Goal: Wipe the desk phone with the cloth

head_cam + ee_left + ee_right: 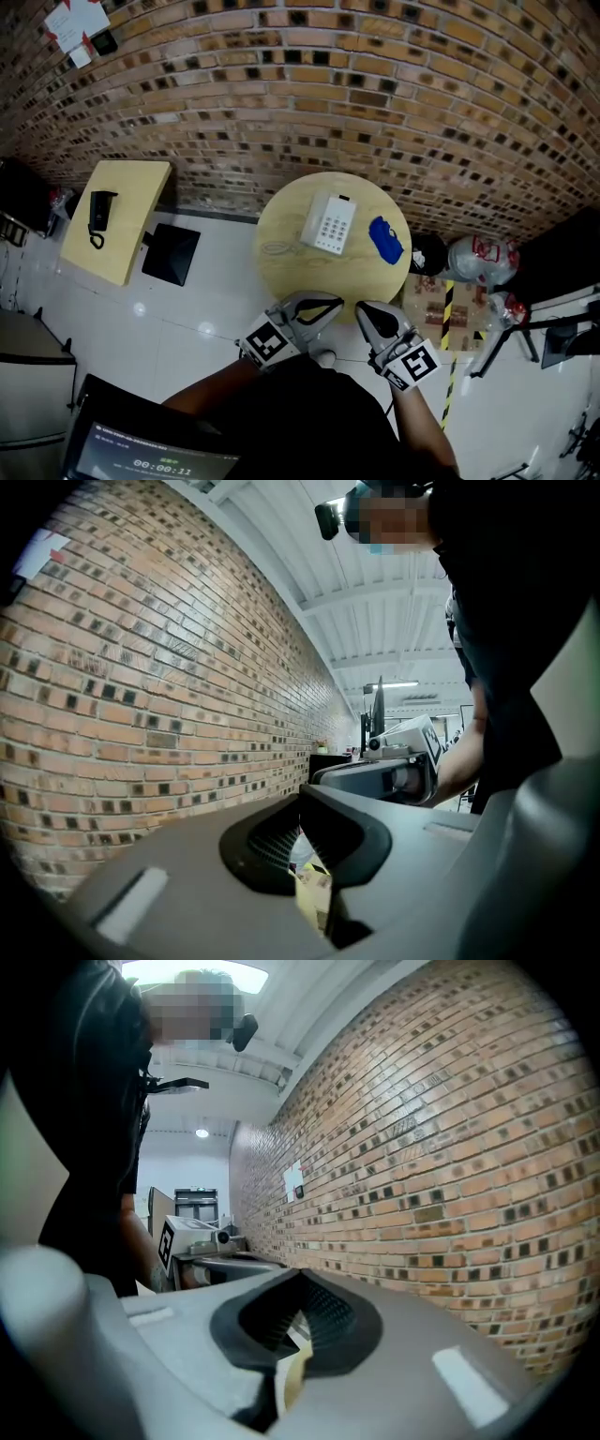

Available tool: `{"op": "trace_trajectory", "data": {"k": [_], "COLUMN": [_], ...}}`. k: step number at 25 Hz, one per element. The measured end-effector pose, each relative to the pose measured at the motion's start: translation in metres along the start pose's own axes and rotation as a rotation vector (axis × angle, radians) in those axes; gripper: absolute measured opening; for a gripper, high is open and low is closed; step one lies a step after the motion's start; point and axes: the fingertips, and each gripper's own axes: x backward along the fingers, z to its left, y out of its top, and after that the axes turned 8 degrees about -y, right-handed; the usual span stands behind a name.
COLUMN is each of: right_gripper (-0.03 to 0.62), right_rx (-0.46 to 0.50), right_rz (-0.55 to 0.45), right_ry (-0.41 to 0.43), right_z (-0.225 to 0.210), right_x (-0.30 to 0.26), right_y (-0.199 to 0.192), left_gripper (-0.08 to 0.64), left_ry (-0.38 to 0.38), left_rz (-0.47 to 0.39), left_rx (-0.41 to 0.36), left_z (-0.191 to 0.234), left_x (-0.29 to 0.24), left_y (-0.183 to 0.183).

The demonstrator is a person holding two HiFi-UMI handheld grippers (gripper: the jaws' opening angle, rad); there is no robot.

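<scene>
You are at the very start: the wiping has not begun. The phone lies in the middle of the round surface, near the middle of the frame. The blue cloth lies bunched up just to the right of it, close by but not touching.

Your left hand-held gripper is low in the frame, by the near edge of the surface. Its jaws are closed together and hold nothing. Your right hand-held gripper is just beside it, a bit to the right. Its jaws are closed too, with nothing in them. Both are well apart from the phone and the cloth.

The first job, I think, is to get the cloth. The right hand-held gripper is on the cloth's side, so it looks like the better one to use. You need to open its jaws, reach up the frame to the blue cloth and pinch it. Then you can rub the phone.
</scene>
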Motion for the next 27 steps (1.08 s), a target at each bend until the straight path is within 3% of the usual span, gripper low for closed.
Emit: {"op": "trace_trajectory", "data": {"k": [9,27], "right_gripper": [0.000,0.000], "right_rx": [0.010,-0.005], "right_rz": [-0.001,0.001], "right_ry": [0.015,0.013], "right_z": [0.022,0.013], "right_x": [0.018,0.020], "right_y": [-0.003,-0.007], "left_gripper": [-0.005,-0.005], "left_ry": [-0.002,-0.037], "left_rz": [-0.005,0.039], "left_rx": [-0.019,0.001], "left_z": [-0.021,-0.031], "left_x": [0.008,-0.007], "left_y": [0.007,-0.006]}}
